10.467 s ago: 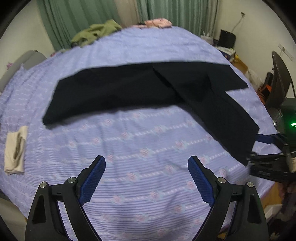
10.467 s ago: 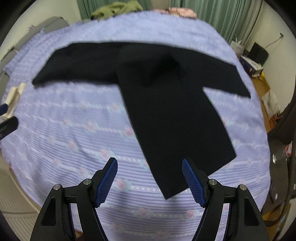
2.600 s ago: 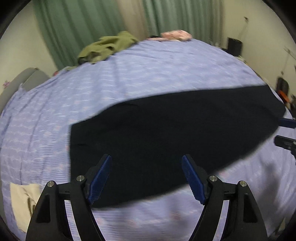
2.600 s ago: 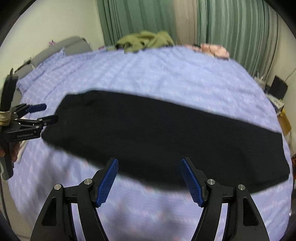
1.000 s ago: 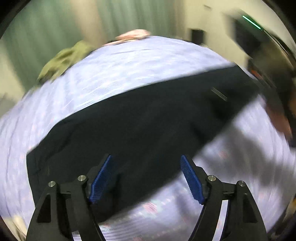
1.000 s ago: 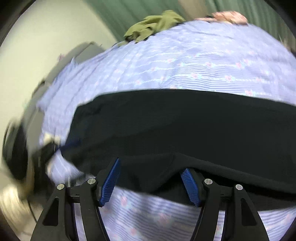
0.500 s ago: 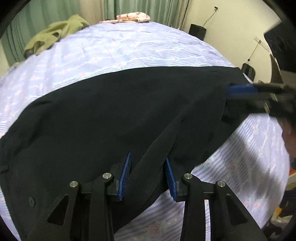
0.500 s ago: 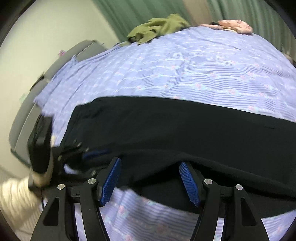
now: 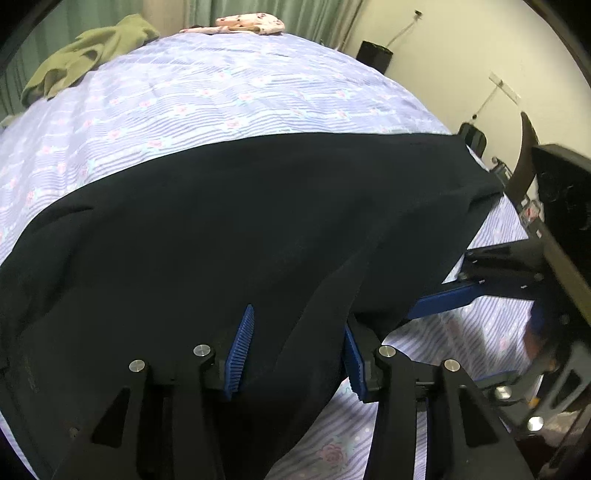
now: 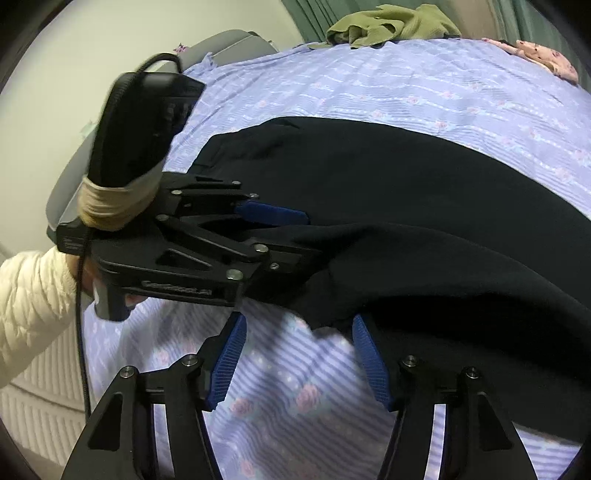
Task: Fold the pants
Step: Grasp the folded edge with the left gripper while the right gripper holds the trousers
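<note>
**Left wrist view:** The black pants (image 9: 221, 221) lie on the bed (image 9: 258, 92) as one long band running from the left edge to the right corner, legs apparently laid one over the other. That first fold looks done. The crosswise folds that would shorten the band seem to be what is left. The cloth is plain, dark and limp. It lies mostly flat, apart from a raised ridge that runs from the near edge up towards the right end. That ridge passes between the jaws of the left gripper (image 9: 295, 347), which stand part open and have just been opening. Cloth fills the gap between them, but whether the pads press on it cannot be told. A green garment (image 9: 85, 51) and a pink cloth (image 9: 251, 24) sit at the far edge of the bed, well apart from the pants.

**Right wrist view:** The right gripper (image 10: 295, 354) hovers over bare sheet at the near edge of the pants with its jaws wide apart. A loose corner of cloth hangs near the fingertips and the right pad touches the dark edge, but nothing is gripped. To the left, a white sleeve (image 10: 33, 295) brings in the left gripper, one finger above the lifted fold and one below it. Here the pants show a thick doubled edge, rumpled where it is raised and smooth further back.
</note>
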A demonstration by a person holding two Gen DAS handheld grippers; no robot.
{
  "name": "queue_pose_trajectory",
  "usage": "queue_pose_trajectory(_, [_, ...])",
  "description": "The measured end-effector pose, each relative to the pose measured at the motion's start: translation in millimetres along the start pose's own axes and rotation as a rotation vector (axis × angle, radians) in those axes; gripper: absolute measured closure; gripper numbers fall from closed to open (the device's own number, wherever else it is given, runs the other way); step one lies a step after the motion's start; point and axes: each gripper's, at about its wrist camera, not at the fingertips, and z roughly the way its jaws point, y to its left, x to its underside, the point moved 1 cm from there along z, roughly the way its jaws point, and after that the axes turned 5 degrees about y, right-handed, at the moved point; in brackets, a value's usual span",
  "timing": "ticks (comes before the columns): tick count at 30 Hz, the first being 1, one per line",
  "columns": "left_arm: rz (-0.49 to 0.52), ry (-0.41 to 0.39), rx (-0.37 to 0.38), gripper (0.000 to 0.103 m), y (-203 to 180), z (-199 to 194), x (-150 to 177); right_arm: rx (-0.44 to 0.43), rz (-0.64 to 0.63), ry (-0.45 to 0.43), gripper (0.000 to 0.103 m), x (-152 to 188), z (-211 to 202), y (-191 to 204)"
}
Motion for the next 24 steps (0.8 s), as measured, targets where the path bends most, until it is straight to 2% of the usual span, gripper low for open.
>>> queue_pose_trajectory(4, [0.004, 0.002, -0.007, 0.056, 3, 2, -4, -0.037, 0.044, 0.008, 0.045, -8, 13, -9])
queue_pose_trajectory(8, [-0.027, -0.012, 0.008, 0.055, 10, -1, -8, -0.035, 0.016, 0.011, 0.055, -15, 17, -6])
queue_pose_trajectory(10, [-0.05, -0.043, 0.011, 0.051, 11, -13, -6, -0.027, -0.013, -0.019, 0.056, -20, 13, -2])
queue_pose_trajectory(11, [-0.056, -0.069, -0.01, 0.046, 11, -22, -2, -0.023, -0.018, -0.031, 0.056, -23, 11, 0])
queue_pose_trajectory(13, [-0.078, -0.096, -0.053, 0.041, 12, -34, 5, -0.032, -0.018, -0.03, 0.057, -28, 15, 0])
queue_pose_trajectory(15, [-0.116, -0.12, -0.153, 0.043, 18, -46, 18, -0.037, -0.013, -0.013, 0.058, -26, 22, -1])
queue_pose_trajectory(18, [-0.214, -0.124, -0.225, 0.042, 36, -58, 44, -0.037, 0.005, 0.025, 0.058, -19, 33, 0])
queue_pose_trajectory(19, [-0.238, -0.109, -0.253, 0.042, 39, -59, 52, -0.04, 0.013, 0.035, 0.06, -17, 33, 1])
queue_pose_trajectory(20, [-0.259, -0.098, -0.282, 0.042, 43, -62, 62, -0.057, 0.019, 0.043, 0.069, -13, 30, 4])
queue_pose_trajectory(24, [-0.326, -0.099, -0.303, 0.042, 41, -75, 86, -0.147, 0.07, 0.069, 0.088, 3, 5, 21])
